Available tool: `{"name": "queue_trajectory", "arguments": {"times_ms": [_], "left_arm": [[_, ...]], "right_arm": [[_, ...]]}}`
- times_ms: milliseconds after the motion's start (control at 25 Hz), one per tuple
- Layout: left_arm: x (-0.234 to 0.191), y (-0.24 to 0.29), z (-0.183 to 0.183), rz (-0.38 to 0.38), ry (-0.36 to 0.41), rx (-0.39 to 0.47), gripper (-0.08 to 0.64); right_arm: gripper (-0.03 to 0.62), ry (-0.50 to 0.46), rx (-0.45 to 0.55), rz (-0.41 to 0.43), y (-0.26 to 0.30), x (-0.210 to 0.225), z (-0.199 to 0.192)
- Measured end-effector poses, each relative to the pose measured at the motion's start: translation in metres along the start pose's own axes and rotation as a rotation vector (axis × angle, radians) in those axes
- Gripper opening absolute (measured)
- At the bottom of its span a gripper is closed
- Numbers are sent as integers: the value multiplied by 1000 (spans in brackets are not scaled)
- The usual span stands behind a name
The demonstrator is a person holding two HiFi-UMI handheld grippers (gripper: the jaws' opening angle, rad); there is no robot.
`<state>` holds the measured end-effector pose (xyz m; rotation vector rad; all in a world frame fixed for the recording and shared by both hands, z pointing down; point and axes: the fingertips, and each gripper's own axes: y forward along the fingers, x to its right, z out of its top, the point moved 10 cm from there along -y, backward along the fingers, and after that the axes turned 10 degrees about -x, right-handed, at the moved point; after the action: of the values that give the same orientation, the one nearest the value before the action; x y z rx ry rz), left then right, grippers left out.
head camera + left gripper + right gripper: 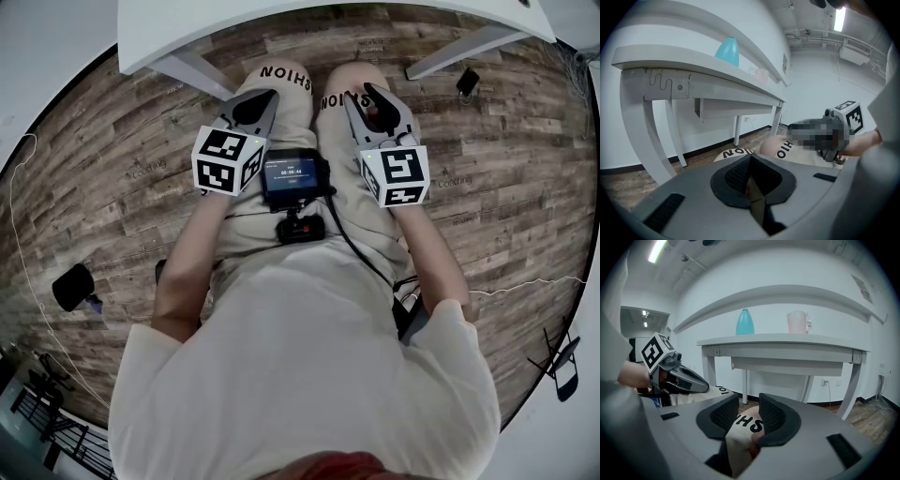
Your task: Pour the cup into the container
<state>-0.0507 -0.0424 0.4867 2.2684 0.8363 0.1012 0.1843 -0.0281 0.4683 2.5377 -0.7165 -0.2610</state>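
Left gripper (253,105) lies on the seated person's left thigh, nose angled down toward the knee. In its own view (750,161) the two black ridged pads meet at their tips with nothing between them. Right gripper (377,103) lies the same way on the right thigh, alongside the left one and a little apart from it. Its jaws (749,401) stand slightly apart, and only the printed shorts (743,420) over the knee show through the gap; the pads press on nothing.

Both forearms run straight forward from the elbows, the left forearm (187,272) and right forearm (436,253) bare below the short sleeves. The marker cubes sit over the wrists. A small screen device (293,178) hangs at the person's front between the two grippers.

The task's things are well away from either gripper, up on the white table (787,341) ahead of the knees. A teal vessel (744,322), narrowing toward its top, stands upright there. Near it, apart from it, is a pale translucent vessel (797,322). Which of the two is the cup I cannot tell. Wood-plank floor (112,187) lies under the table and chair.
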Motion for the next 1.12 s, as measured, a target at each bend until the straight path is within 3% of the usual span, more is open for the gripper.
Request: {"name": "queue_trajectory", "arguments": {"times_ms": [1120], "left_arm": [[1,0,0,-1,0,1,11]], "right_arm": [[138,3,2,3,0,0,-1]]}}
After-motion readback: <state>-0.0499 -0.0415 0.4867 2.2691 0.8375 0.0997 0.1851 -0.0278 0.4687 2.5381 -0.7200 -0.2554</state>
